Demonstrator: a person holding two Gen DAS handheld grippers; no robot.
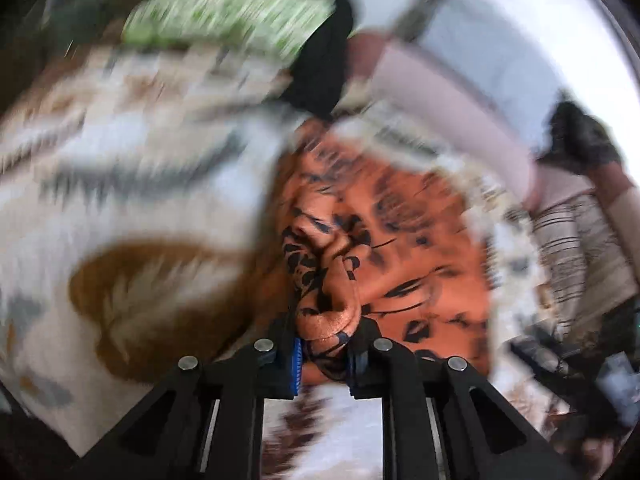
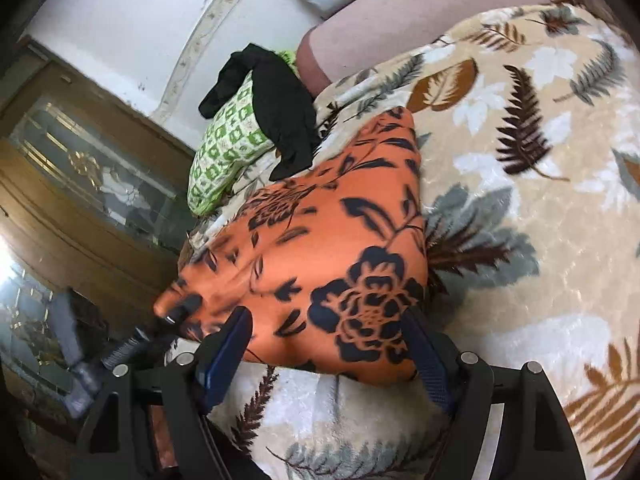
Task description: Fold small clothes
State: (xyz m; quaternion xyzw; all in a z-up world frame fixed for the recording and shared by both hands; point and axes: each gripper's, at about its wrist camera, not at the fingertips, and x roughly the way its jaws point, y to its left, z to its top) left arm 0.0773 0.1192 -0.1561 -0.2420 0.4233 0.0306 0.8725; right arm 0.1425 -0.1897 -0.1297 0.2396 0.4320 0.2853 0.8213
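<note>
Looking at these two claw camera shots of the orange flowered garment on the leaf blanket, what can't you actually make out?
- Left wrist view: motion blur smears the leaf blanket and the green patterned cloth.
- Left claw: the bunched orange garment hides its pads' contact.
- Right wrist view: the right claw stands open; the garment's underside and near edge are hidden.
- The black cloth covers part of the green one.
</note>
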